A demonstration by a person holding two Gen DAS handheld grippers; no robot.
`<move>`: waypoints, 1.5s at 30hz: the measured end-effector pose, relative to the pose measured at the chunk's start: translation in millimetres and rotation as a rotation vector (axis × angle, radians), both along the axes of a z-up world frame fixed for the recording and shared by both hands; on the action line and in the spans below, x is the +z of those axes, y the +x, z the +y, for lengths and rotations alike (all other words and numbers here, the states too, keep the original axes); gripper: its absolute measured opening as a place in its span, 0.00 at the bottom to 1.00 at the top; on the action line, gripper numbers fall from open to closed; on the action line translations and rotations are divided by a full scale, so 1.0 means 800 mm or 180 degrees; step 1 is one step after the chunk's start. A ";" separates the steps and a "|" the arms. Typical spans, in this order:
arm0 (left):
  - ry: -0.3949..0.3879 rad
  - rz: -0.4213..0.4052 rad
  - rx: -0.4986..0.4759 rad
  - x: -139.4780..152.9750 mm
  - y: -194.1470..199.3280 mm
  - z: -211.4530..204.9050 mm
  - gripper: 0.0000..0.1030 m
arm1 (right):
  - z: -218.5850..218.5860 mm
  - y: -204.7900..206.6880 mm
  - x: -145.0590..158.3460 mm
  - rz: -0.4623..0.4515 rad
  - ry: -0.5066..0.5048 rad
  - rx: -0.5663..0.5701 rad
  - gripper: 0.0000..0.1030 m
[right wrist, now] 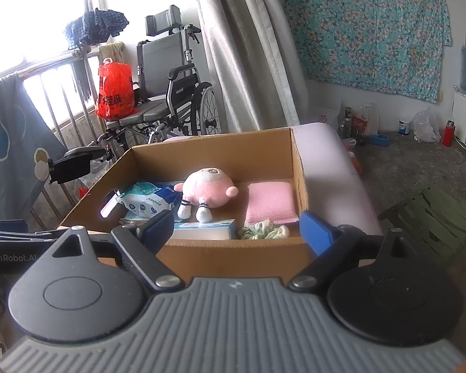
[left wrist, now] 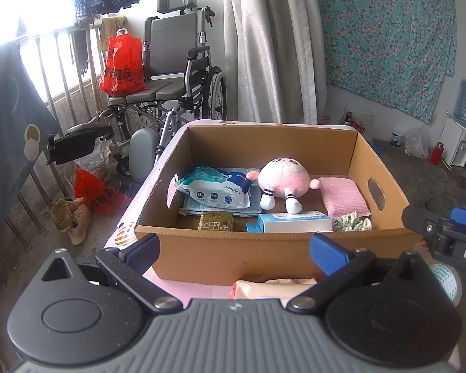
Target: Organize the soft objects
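Note:
A cardboard box (left wrist: 220, 255) (right wrist: 233, 256) sits on a pink table (left wrist: 183, 286) (right wrist: 329, 161). Inside lie a pink plush toy (left wrist: 282, 180) (right wrist: 209, 188), a wet-wipes pack (left wrist: 217, 188) (right wrist: 146, 199), a pink cloth (left wrist: 344, 197) (right wrist: 270, 200), a white-blue carton (left wrist: 295, 222) (right wrist: 205, 230), a green-white scrunchie (left wrist: 352, 223) (right wrist: 261, 233) and a gold packet (left wrist: 216, 220). My left gripper (left wrist: 234, 253) is open and empty before the box's near wall. My right gripper (right wrist: 236, 233) is open and empty above the near wall; it also shows in the left wrist view (left wrist: 444, 233).
A pinkish tissue pack (left wrist: 270, 287) lies on the table just below my left gripper, next to a round tin (left wrist: 447, 283). A wheelchair (left wrist: 171, 77) with a red bag (left wrist: 121, 62) stands behind. A green folding stool (right wrist: 431, 217) is right of the table.

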State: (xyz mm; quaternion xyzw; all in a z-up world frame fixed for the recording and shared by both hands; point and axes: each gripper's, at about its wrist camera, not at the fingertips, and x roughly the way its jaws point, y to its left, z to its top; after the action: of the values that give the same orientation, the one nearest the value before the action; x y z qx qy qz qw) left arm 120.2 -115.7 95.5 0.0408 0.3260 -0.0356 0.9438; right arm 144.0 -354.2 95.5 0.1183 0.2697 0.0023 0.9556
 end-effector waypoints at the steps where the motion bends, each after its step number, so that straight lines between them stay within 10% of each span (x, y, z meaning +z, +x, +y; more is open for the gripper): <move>1: 0.0000 -0.0005 -0.0006 0.001 -0.001 0.000 1.00 | 0.000 -0.001 0.000 -0.0003 0.0002 -0.0002 0.86; 45: 0.0126 -0.0249 -0.0102 0.017 -0.020 -0.020 1.00 | -0.005 -0.015 0.013 -0.0087 0.0056 -0.0038 0.87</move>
State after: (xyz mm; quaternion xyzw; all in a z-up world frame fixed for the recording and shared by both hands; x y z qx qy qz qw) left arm 104.1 -131.5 108.8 0.0661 0.2889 -0.0427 0.9541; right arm 132.0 -358.3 106.1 0.1282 0.2559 0.0007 0.9582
